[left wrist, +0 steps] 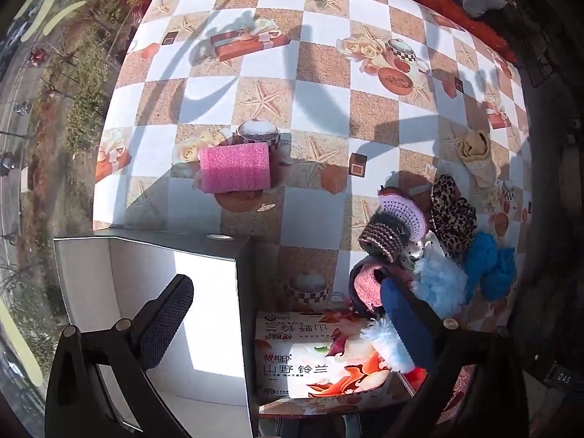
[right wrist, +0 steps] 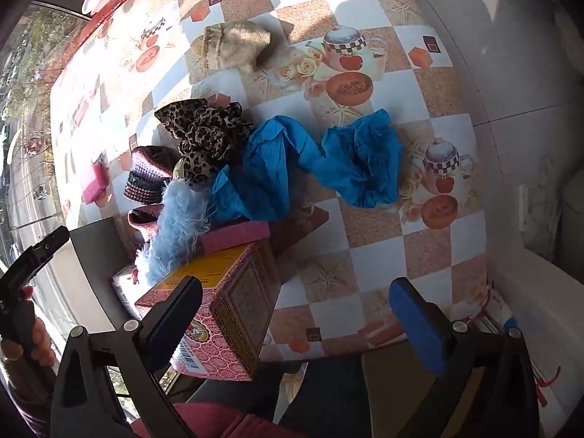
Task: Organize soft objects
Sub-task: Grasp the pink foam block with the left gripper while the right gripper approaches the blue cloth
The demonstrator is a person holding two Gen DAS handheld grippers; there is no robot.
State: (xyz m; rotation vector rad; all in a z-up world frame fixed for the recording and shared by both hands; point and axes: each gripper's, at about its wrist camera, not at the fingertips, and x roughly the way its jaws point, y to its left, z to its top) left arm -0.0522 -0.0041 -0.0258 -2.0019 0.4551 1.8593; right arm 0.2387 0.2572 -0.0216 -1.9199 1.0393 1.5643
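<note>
1. Nearest your left camera, your left gripper (left wrist: 288, 328) had its fingers spread wide with nothing between them: one pad hung over the open white box (left wrist: 91, 284) at 7 o'clock, the other stood at 5 o'clock against the soft pile.
2. Your right gripper (right wrist: 295, 321) was spread wide too, pinching nothing; its left pad stood in front of the pink patterned box (right wrist: 233, 306), and I cannot tell whether they touched.
3. Soft things were heaped at 4 o'clock in the left view: a light blue fluffy piece (left wrist: 438, 284), a leopard-print cloth (left wrist: 452, 215), a crumpled blue cloth (left wrist: 489, 266) and a purple knitted hat (left wrist: 398, 219), all touching.
4. Apart from the pile, a pink sponge (left wrist: 235, 168) lay alone near the centre of the checkered tablecloth (left wrist: 328, 58).
5. A beige cloth (left wrist: 474, 153) lay at 3 o'clock, near the pile.
6. A floral tissue pack (left wrist: 314, 357) sat at 6 o'clock, just beside the white box.
</note>
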